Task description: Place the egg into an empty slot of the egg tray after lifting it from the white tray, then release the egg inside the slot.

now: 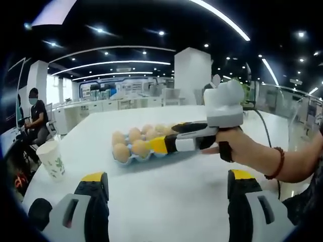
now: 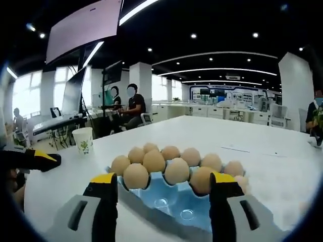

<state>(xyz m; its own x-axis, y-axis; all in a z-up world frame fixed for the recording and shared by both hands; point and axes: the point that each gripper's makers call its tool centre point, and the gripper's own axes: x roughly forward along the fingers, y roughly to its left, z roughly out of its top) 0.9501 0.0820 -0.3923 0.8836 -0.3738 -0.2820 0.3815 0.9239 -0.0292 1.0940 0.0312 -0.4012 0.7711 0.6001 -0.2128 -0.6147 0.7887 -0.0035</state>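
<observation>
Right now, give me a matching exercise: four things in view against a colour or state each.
1 paper cup
2 egg tray
3 left claw
4 right claw

A blue, near slots empty
B open, jaws astride the tray's near edge
C white, green print, upright
D open above bare table

Pairs: 1-C, 2-A, 3-D, 4-B

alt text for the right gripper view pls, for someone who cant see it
A blue egg tray loaded with brown eggs sits on a white table, seen between the open jaws of the right gripper. A paper cup stands left of the tray, and the left gripper's yellow tip enters from the left edge.
</observation>
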